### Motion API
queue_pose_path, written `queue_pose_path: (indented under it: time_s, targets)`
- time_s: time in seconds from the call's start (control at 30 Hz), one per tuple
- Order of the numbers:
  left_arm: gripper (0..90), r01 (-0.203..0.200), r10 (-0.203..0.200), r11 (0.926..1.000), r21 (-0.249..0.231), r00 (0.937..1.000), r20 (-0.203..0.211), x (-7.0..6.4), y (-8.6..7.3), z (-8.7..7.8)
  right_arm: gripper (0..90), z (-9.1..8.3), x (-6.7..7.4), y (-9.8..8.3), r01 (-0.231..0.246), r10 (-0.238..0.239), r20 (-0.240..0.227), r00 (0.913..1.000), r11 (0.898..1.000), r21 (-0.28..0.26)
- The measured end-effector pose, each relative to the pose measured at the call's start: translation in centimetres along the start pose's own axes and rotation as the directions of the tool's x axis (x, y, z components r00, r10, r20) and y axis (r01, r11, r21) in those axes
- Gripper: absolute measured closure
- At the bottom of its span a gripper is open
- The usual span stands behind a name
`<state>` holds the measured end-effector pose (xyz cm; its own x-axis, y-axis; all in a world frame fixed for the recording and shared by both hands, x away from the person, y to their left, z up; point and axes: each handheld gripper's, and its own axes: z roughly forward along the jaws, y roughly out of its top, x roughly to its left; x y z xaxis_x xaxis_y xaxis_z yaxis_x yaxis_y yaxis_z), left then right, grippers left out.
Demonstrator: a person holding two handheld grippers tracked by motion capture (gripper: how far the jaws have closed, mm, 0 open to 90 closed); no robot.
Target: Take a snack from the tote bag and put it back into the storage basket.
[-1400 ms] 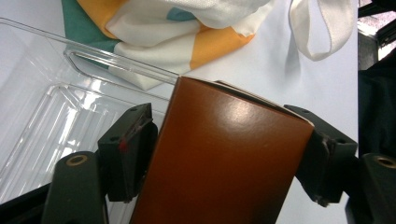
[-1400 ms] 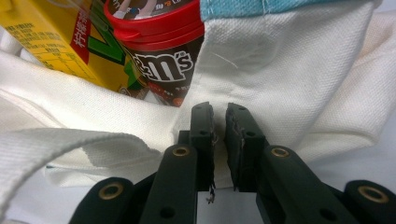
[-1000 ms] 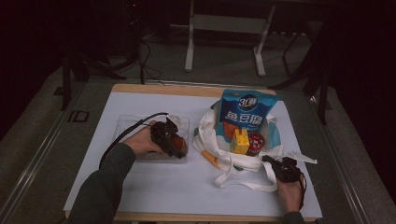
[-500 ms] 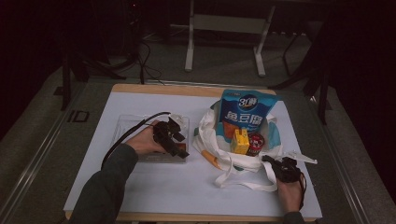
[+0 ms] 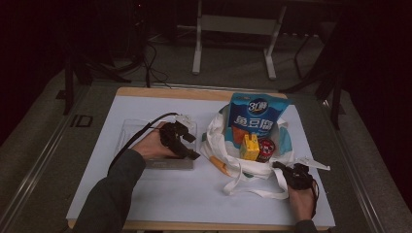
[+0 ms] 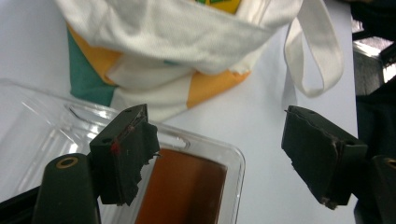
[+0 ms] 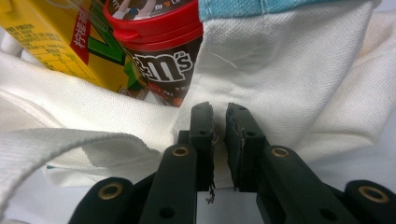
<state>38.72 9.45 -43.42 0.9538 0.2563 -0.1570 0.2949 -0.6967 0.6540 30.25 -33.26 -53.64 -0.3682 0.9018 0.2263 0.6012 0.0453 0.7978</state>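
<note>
Meanwhile the left gripper (image 5: pixel 190 151) has crept rightward from where it hung a second ago, off the middle of the clear plastic tray (image 5: pixel 127 132) and toward that tray's near right corner, closer to the white tote bag (image 5: pixel 221 145). Its jaws stand wide apart with nothing between them; in the left gripper view they straddle the tray's rounded corner (image 6: pixel 233 158), with the bag's cloth (image 6: pixel 187 42) beyond and a strap loop (image 6: pixel 317 51) lying on the white table sheet (image 6: pixel 261 121).

The right gripper (image 5: pixel 284 170) has not shifted at all. Its jaws are pinched onto the bag's rim at the near right side, the cloth (image 7: pixel 219 135) caught between the pads. Just past that rim, in the right gripper view, sit a yellow drink carton (image 7: pixel 56 37) and a red-lidded candy tub (image 7: pixel 159 51), touching each other inside the bag. A tall blue snack packet (image 5: pixel 255 116) stands upright behind them, as before.
</note>
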Motion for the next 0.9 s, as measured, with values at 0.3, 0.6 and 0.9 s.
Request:
queue_pose_path:
  time_s: [0.3,0.6,0.9]
  targets:
    - [22.2,-0.006,0.006,0.9987,-0.050,1.0000,0.001,-0.3,0.8,-0.2,81.2,0.0,0.0,0.0,0.000,0.000,0.001,1.0000,1.000,0.000]
    - [18.1,-0.027,0.027,0.9975,-0.065,0.9996,-0.010,-0.7,2.1,0.2,81.1,0.0,0.0,0.0,-0.002,0.002,-0.001,1.0000,1.000,0.000]
    - [17.9,-0.046,0.045,0.9948,-0.091,0.9989,-0.008,-1.2,3.8,1.1,81.1,0.0,0.0,0.0,-0.001,0.001,-0.001,1.0000,1.000,-0.001]
